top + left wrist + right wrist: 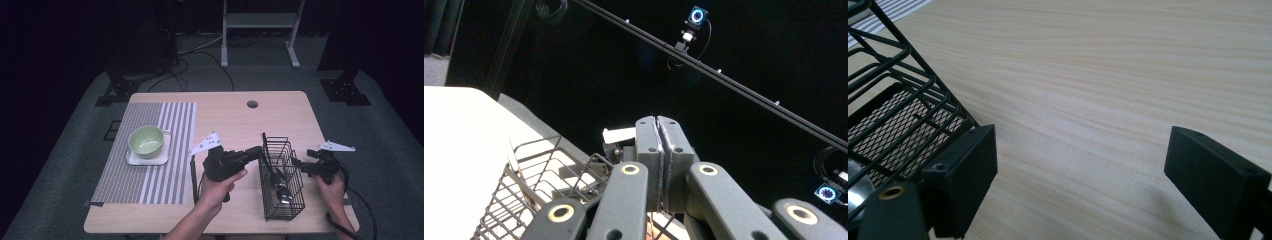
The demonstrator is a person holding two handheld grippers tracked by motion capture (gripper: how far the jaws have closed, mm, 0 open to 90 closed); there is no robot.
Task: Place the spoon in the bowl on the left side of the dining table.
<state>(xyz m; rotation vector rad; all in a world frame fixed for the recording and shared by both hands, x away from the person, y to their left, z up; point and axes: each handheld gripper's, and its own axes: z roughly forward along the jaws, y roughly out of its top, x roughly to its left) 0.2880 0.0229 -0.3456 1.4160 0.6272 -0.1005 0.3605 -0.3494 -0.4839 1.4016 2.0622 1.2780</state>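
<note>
While the left tool (256,152), its jaws pressed together on nothing visible, is nearing the wire basket (281,176) at lower right of centre, the right tool (1080,175), jaws wide apart, should be steadying the basket's side.

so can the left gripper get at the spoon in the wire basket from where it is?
Probably yes. The left gripper sits at the rim of the wire basket, whose top is open above the spoon. But its fingers are shut and must open first.
</note>
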